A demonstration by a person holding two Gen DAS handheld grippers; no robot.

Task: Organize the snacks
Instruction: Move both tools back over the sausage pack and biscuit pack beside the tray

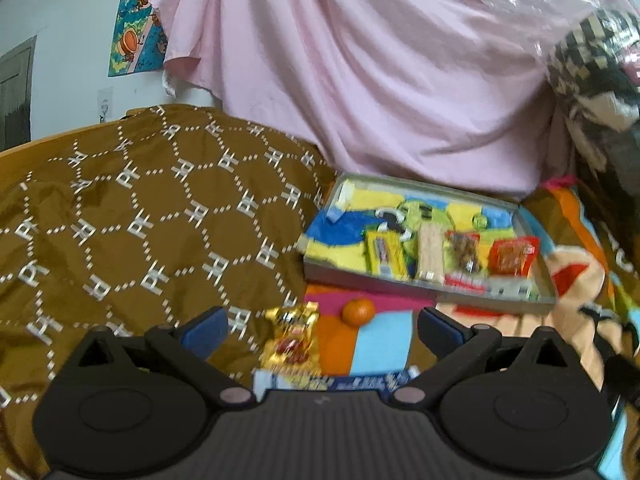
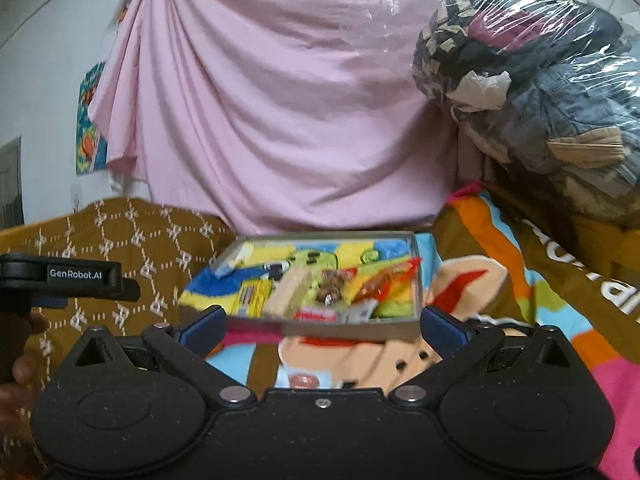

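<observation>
A: Left wrist view puts the tray (image 1: 424, 280) at centre right, lying on a colourful blanket (image 1: 380, 340), with 4 or so packets lined along its near wall: a yellow packet (image 1: 386, 256), a pale biscuit pack (image 1: 431, 254), a dark nut pack (image 1: 464, 254) and a red packet (image 1: 514, 256).

B: Why that row?

A: My guess is sorting; they sit side by side against the near edge, leaving the far half bare for more.

B: And what is left outside?

A: Bottom centre of that frame: a gold packet (image 1: 292, 340), an orange (image 1: 359, 311) just beside it, and a blue wrapper (image 1: 360, 384) right at the gripper's base (blurred, so I can't read it).

B: The jaws?

A: The left gripper (image 1: 320, 326) has its jaws spread wide, holding nothing, with the gold packet lying between and below them. In the right wrist view the right gripper (image 2: 320, 326) is likewise spread and empty, aimed at the tray's near wall (image 2: 340, 330), apart from it as far as I can judge.
</observation>
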